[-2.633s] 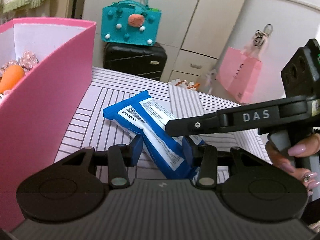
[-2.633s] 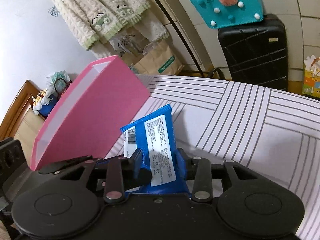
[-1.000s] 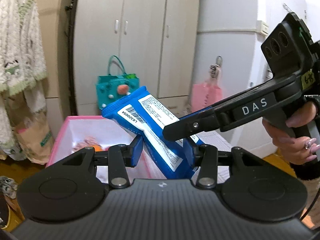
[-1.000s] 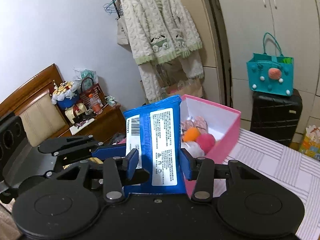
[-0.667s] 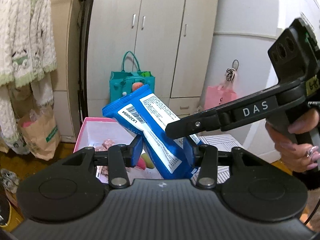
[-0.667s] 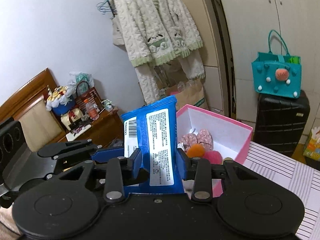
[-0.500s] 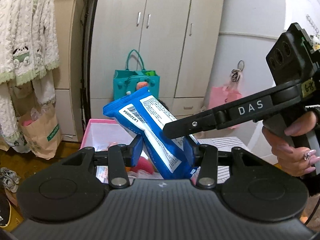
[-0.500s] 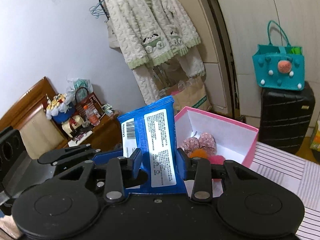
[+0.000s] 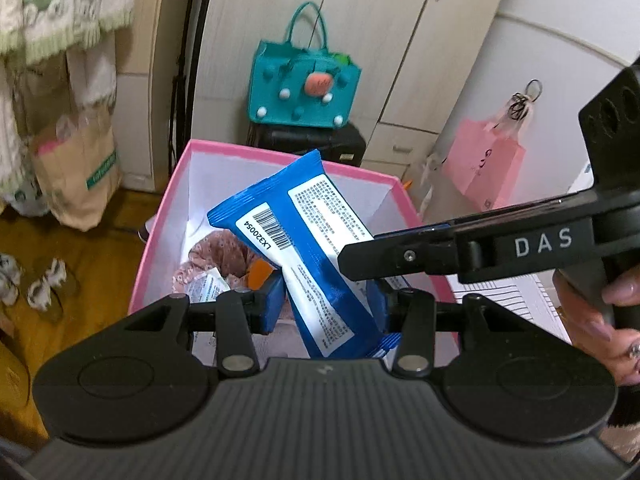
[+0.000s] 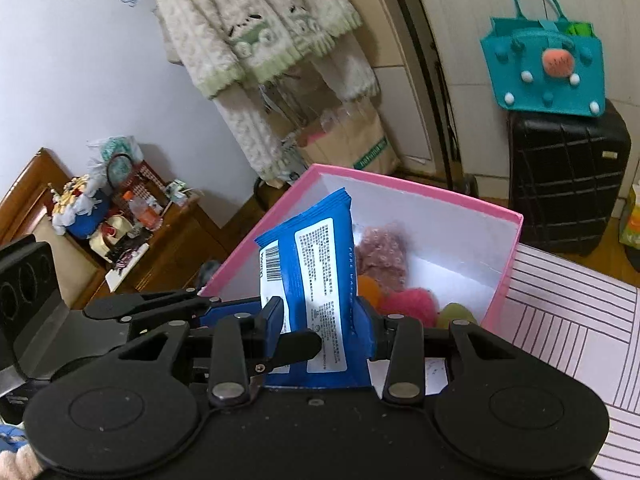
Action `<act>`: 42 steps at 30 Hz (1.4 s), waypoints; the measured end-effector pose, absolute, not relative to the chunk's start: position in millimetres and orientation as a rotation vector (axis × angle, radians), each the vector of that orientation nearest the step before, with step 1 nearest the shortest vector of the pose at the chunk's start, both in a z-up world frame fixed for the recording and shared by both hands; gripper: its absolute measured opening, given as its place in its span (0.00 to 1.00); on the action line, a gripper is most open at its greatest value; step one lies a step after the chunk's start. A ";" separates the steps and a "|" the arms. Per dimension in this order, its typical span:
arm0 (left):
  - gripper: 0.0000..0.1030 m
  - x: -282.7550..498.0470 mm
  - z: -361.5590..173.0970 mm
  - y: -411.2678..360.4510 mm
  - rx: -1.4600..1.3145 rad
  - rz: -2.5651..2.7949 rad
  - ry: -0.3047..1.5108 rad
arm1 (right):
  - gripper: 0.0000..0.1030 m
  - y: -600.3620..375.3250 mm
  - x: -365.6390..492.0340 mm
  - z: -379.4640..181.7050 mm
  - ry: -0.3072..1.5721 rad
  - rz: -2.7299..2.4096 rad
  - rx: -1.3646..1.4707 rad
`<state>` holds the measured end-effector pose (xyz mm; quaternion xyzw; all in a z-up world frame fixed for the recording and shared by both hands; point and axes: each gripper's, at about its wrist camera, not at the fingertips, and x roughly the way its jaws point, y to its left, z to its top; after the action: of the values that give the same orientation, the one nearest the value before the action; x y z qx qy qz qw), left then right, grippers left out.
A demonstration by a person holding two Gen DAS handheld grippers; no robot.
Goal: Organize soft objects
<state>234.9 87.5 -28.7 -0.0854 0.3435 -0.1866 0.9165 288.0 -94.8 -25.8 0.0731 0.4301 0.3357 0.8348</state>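
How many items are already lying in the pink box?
5 visible in the pink box: pink knit piece, orange ball, red pom, green ball, small packet. More may be hidden.

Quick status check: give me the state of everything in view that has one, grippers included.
Left gripper: jaws shut on the blue pack.
Right gripper: jaws shut on the same pack.
Blue pack: held by both grippers, tilted, over the open box.
Pink box: open, partly filled with soft items.
Wardrobe doors: shut.
Teal bag: upright on the black suitcase.
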 end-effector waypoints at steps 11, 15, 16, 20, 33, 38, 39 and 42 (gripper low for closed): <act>0.40 262.0 -39.4 73.4 -0.189 -0.414 0.793 | 0.44 -88.3 306.3 -41.9 0.928 0.578 0.101; 0.45 267.4 -43.1 70.5 -0.170 -0.371 0.822 | 0.44 -88.6 302.1 -43.8 0.894 0.547 0.064; 0.47 266.4 -42.8 71.7 -0.170 -0.364 0.827 | 0.44 -89.2 298.7 -43.4 0.882 0.532 0.048; 0.57 241.1 -26.6 69.0 -0.085 -0.344 0.765 | 0.44 -103.6 279.9 -35.5 0.848 0.554 0.076; 0.73 146.6 14.0 74.5 0.023 -0.305 0.654 | 0.52 -147.8 178.3 3.7 0.666 0.565 0.054; 0.74 119.8 26.6 67.1 0.044 -0.322 0.619 | 0.52 -153.5 145.4 17.3 0.620 0.572 0.011; 0.75 114.4 29.8 65.2 0.047 -0.327 0.613 | 0.52 -154.9 139.1 20.4 0.612 0.574 0.003; 0.81 100.9 38.4 58.6 0.061 -0.341 0.594 | 0.58 -160.0 122.6 27.2 0.590 0.563 -0.019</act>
<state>100.9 58.6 38.4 0.0299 0.2913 -0.1673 0.9414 122.6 -160.0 27.2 -0.0093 0.2869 0.2738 0.9179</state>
